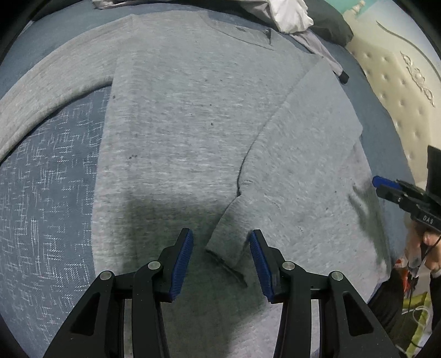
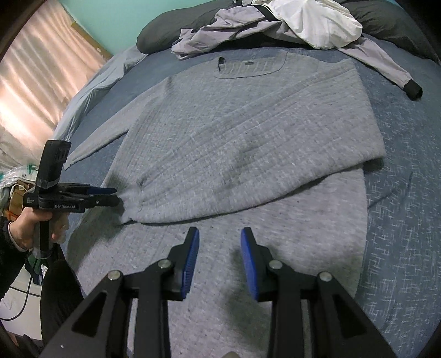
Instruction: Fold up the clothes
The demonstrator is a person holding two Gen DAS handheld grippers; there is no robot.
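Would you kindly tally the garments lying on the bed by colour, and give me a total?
Grey knitted sweater, spread flat with one sleeve folded across it: 1
Lavender-grey jacket with a black cuff, crumpled at the far end: 1
White cloth garment, bunched on the jacket: 1
Total: 3

Sweater (image 1: pixel 193 124): heathered light grey, small dark specks. Bedcover (image 1: pixel 49 192): slate blue with white crosshatch marks. Jacket (image 2: pixel 234 30) at 12 o'clock: pale lilac-grey, black cuff. Hand-held gripper (image 2: pixel 219 234): black, blue pads. Headboard (image 1: pixel 399 91): cream, tufted.
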